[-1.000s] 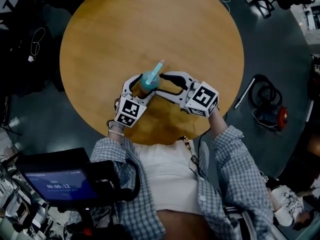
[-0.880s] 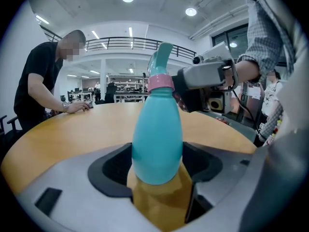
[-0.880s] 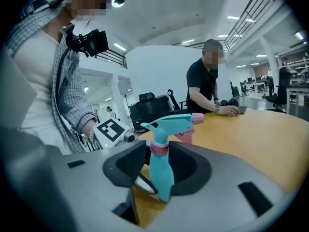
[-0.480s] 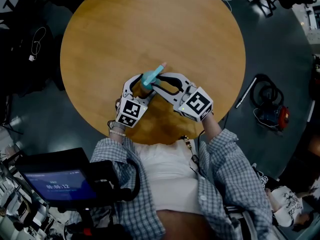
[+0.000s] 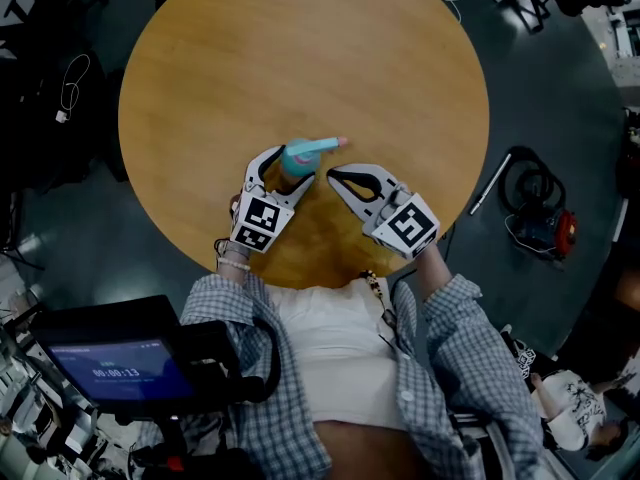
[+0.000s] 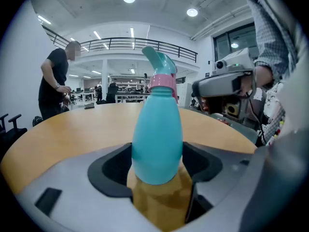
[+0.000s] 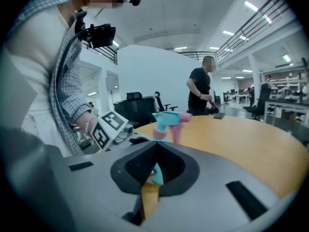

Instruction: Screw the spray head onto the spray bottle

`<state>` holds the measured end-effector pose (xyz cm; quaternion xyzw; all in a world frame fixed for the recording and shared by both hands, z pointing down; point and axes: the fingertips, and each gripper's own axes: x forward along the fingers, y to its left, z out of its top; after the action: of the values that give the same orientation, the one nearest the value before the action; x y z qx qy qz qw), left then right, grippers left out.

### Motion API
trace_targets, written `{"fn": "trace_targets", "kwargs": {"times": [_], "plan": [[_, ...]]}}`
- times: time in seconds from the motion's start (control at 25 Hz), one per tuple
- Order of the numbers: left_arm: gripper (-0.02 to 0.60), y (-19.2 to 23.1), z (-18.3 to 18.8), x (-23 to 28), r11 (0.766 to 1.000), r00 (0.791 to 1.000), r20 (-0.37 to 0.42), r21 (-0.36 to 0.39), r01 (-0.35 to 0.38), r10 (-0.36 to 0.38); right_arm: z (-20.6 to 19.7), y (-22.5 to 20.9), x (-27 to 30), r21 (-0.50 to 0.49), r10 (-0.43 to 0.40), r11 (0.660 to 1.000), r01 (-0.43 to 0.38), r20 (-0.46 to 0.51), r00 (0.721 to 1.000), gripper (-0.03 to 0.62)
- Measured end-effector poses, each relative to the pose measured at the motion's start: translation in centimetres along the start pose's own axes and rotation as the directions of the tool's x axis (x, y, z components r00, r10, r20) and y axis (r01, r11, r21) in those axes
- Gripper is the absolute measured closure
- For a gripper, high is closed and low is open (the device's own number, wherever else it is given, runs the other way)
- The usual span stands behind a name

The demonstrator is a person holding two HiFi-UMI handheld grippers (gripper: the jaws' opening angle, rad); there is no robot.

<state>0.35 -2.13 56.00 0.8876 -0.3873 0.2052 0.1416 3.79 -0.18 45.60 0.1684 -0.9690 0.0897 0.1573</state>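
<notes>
Now | bottle [image 6: 157,144] upright on table [image 5: 300,58], head [image 6: 160,64] on neck | left gripper [image 5: 288,171] clamps its belly | right gripper [image 5: 332,177] beside it, jaws just closed on nothing | probably light, slick, stiff plastic; best grip head at pink collar [image 6: 161,82]

Right gripper [image 7: 156,146] hides most of the spray bottle [image 7: 157,174].

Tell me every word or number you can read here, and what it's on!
"00:00:13": faint, on the blue rectangular screen by the person's left side.
Black-and-white square markers on the left cube and right cube: patterns, not words.
No label shows on the turquoise plastic spray bottle.
</notes>
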Motion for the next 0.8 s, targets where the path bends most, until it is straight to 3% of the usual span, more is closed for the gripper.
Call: {"fn": "trace_targets", "kwargs": {"times": [0.12,0.2,0.36,0.8], "plan": [[0.245,0.0,0.0,-0.1,1.000,1.000,0.002,0.002,0.000,0.000,-0.1,-5.1,-1.2,-0.059,-0.140,0.989,0.138,-0.027,0.990,0.600],[0.245,0.0,0.0,-0.1,1.000,1.000,0.002,0.001,-0.002,0.002,0.2,-7.3,-0.4,-0.094,-0.172,0.982,0.166,-0.057,0.983,0.600],[0.245,-0.1,0.0,0.1,1.000,1.000,0.001,0.002,-0.002,0.002,0.3,-7.6,2.1,-0.103,-0.105,0.990,0.096,-0.091,0.990,0.600],[0.245,0.0,0.0,0.0,1.000,1.000,-0.002,0.004,-0.004,0.004,0.7,1.2,1.7,-0.119,0.082,0.989,-0.093,-0.090,0.993,0.600]]}}
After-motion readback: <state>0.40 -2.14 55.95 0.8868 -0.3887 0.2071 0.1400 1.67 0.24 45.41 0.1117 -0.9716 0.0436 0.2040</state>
